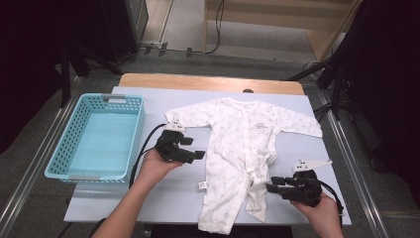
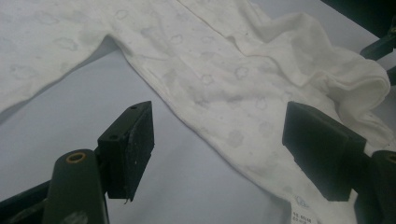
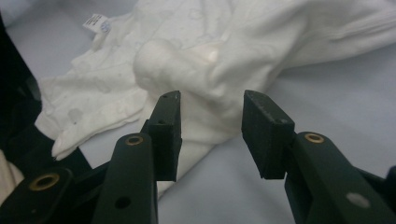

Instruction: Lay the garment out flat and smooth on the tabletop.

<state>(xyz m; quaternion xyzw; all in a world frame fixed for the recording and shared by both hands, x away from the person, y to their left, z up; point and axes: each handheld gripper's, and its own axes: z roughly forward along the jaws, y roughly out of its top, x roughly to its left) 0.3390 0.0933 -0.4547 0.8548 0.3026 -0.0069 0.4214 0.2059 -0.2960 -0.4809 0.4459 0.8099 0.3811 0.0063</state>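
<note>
Between the parted jaws of the right gripper (image 3: 210, 133), a rumpled leg of the white baby romper (image 3: 205, 70), pads clear of cloth | across the garment, left gripper (image 1: 195, 153) spread wide, romper's edge between its jaws, unpinched | beyond its far side, blue basket (image 1: 133, 134) on the table (image 1: 297, 104)

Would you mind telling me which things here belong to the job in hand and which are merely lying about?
In the job:
- baby romper, spread flat on the table
- left gripper, open beside its body
- right gripper, open at its leg

Lying about:
- blue basket, nothing in it
- table
</note>
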